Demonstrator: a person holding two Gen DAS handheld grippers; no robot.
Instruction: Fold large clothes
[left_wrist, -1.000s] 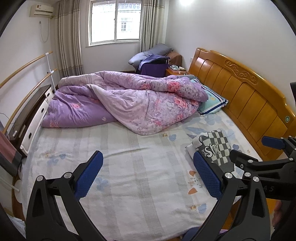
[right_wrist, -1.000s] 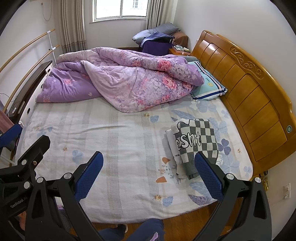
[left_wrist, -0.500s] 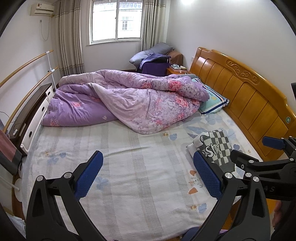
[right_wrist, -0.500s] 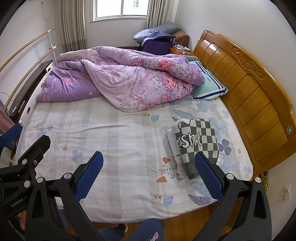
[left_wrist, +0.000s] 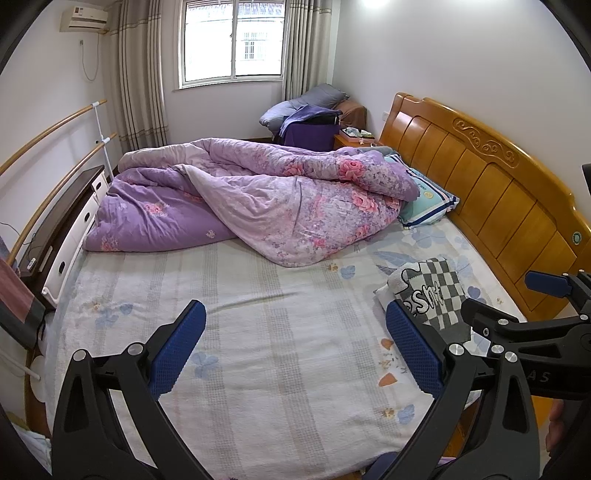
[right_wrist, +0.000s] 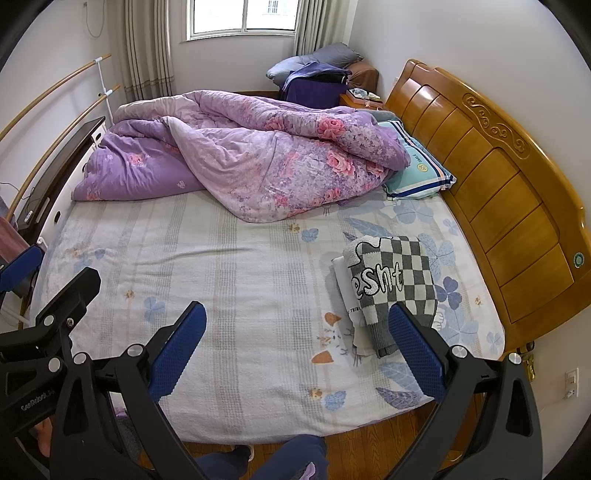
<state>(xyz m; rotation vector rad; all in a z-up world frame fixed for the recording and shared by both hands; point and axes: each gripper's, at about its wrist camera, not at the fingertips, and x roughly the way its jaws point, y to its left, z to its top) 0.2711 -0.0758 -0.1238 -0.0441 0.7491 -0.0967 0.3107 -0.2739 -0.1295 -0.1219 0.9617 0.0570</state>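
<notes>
The bed (right_wrist: 221, 258) wears a pale sheet with blue leaves. A rumpled purple quilt (right_wrist: 251, 158) covers its far side. A teal pillow (right_wrist: 421, 173) lies by the headboard (right_wrist: 509, 184), partly under the quilt. A folded checkered garment (right_wrist: 399, 284) sits on white folded cloth (right_wrist: 341, 284) near the headboard edge.

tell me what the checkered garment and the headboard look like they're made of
Checkered garment: looks like a thick knit, matte and soft, going by its bulky folded edge and woven grey-and-white squares; the exact fibre can't be told. Headboard: seems to be solid wood with a glossy varnish, given the visible grain, carved scroll and light reflections.
</notes>
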